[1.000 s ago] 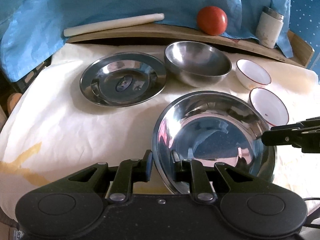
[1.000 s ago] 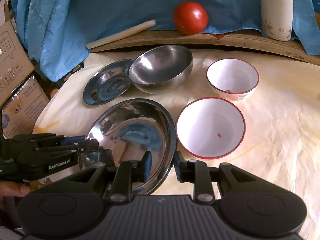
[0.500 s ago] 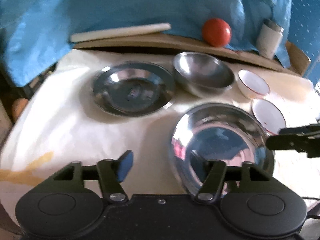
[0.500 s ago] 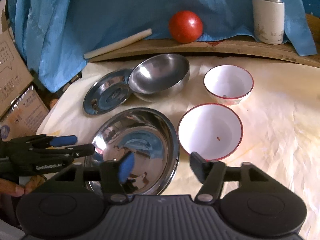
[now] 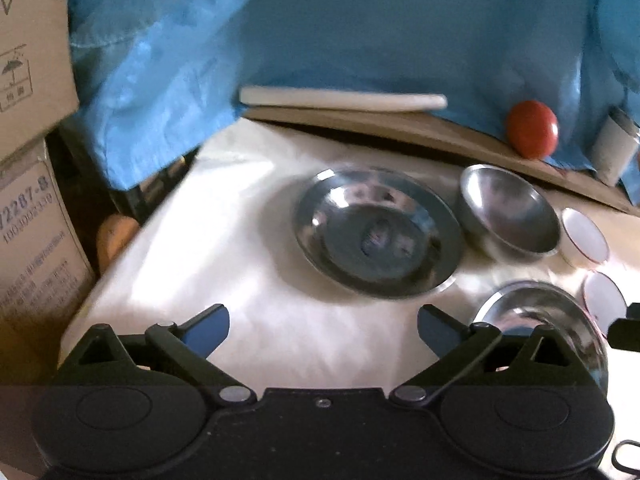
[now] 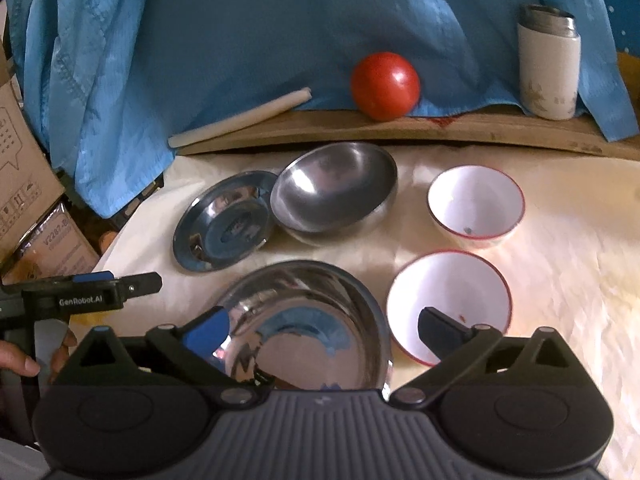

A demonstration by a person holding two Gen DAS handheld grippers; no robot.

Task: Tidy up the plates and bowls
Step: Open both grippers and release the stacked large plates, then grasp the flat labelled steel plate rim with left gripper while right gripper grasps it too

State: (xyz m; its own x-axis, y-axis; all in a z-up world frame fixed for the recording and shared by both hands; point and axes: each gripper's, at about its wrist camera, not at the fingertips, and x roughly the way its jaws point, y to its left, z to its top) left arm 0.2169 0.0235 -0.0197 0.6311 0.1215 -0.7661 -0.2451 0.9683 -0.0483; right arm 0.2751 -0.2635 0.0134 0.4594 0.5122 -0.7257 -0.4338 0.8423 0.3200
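Tomato (image 6: 385, 85), white cup (image 6: 549, 65), candle (image 6: 240, 118) – wooden board (image 6: 440, 130); blue cloth (image 6: 240, 20) behind.

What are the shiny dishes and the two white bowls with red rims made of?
The big plate, small plate and deep bowl look like polished metal, probably stainless steel: they mirror the blue cloth and show sharp highlights. The near white bowl and far white bowl have a smooth, opaque glossy surface, likely glazed ceramic or enamel; the pictures don't settle which.

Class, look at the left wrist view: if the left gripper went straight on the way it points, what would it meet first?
Probably the flat steel plate. The left gripper is open over bare cloth, and the plate lies ahead, slightly right of centre. Blur makes depth uncertain.
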